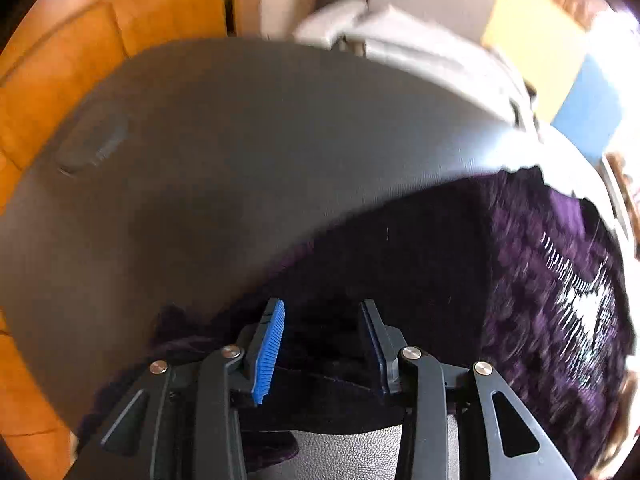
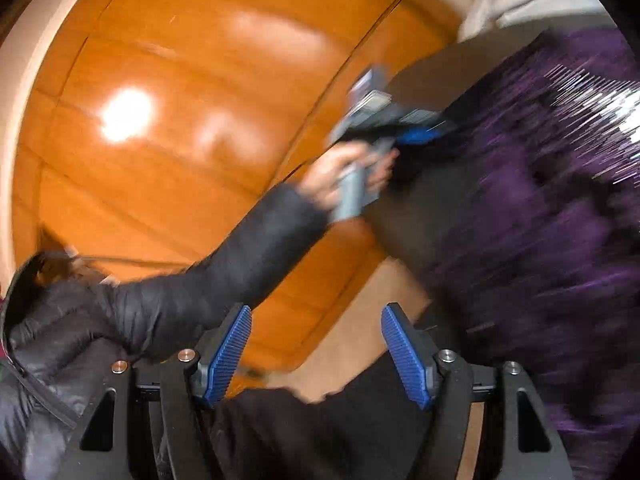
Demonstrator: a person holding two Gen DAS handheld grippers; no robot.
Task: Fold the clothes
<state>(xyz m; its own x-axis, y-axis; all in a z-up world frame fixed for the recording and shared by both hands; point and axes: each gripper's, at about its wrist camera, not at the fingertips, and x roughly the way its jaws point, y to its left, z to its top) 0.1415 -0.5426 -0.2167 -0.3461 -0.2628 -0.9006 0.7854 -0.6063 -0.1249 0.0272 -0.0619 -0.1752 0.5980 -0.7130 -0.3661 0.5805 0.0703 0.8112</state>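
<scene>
Both grippers over purple garment [image 1: 540,280], left gripper [image 1: 324,312] nearest

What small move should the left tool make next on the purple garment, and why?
Probably lower and close on the cloth edge. The left tool hangs over the dark edge of the garment on the grey table, pads apart and not visibly pinching it; the right tool is open and empty.
</scene>
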